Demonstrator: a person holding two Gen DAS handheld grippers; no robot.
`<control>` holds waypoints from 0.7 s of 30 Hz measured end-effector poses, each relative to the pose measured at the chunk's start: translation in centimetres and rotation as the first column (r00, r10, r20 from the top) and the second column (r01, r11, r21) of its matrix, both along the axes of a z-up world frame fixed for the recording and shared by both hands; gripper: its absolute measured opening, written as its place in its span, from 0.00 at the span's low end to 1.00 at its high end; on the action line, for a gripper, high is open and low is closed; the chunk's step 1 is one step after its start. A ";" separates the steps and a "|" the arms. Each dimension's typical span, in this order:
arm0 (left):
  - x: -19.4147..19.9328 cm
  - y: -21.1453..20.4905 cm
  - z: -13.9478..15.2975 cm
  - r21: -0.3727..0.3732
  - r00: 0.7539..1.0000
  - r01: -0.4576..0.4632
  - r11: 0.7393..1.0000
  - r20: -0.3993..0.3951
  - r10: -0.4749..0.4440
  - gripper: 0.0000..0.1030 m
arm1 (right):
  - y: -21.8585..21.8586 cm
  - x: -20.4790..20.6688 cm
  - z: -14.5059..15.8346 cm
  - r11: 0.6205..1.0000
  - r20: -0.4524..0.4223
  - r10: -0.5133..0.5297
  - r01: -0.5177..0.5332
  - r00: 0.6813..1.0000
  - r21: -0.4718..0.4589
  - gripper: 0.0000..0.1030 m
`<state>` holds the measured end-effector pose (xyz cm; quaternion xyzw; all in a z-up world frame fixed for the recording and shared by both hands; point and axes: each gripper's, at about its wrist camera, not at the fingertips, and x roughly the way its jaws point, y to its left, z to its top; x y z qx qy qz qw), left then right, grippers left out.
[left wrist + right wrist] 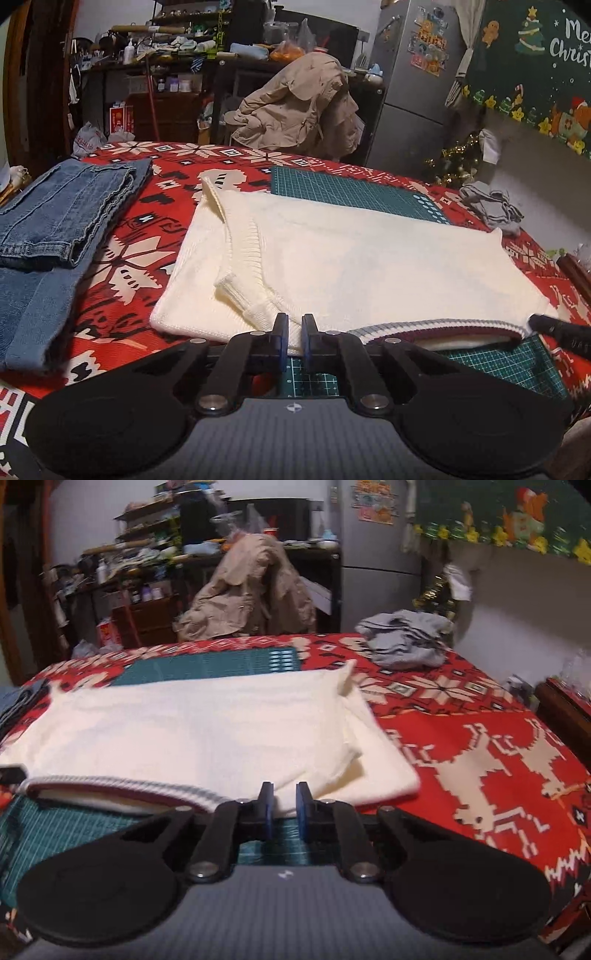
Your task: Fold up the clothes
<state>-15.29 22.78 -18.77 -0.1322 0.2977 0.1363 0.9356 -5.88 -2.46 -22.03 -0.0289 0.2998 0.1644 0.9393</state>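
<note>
A cream knit sweater [351, 251] lies flat on the table with its sleeves folded in. Its striped neck band [443, 326] faces me at the near edge. My left gripper [294, 325] is at the sweater's near edge left of the band, its jaws narrow and shut on the cream fabric. In the right wrist view the same sweater [184, 720] spreads ahead, with the neck band [122, 781] at the left. My right gripper [283, 797] is shut on the near edge right of the band. A dark finger of the right gripper [557, 328] shows in the left wrist view.
Folded blue jeans [62, 214] lie at the left of the table. A crumpled grey garment [406, 642] sits at the far right. A green cutting mat [351, 184] lies under the sweater on the red patterned tablecloth [480, 757]. A beige jacket [299, 107] hangs behind the table.
</note>
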 end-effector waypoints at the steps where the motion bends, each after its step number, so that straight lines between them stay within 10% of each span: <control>1: -0.1 0.0 0.0 0.003 1.000 -0.007 1.000 -0.002 0.007 0.09 | -0.5 0.4 0.0 1.000 -0.004 -0.030 0.030 1.000 0.008 0.13; 13: -1.5 1.7 1.4 -0.093 0.990 -0.061 0.994 0.122 0.072 0.07 | -1.6 0.8 0.9 0.992 0.065 -0.123 0.121 0.990 0.035 0.16; 21: 0.0 1.6 0.0 -0.087 0.997 -0.072 0.994 0.014 0.073 0.06 | -1.1 0.6 0.5 0.996 0.030 -0.076 0.075 0.997 0.039 0.16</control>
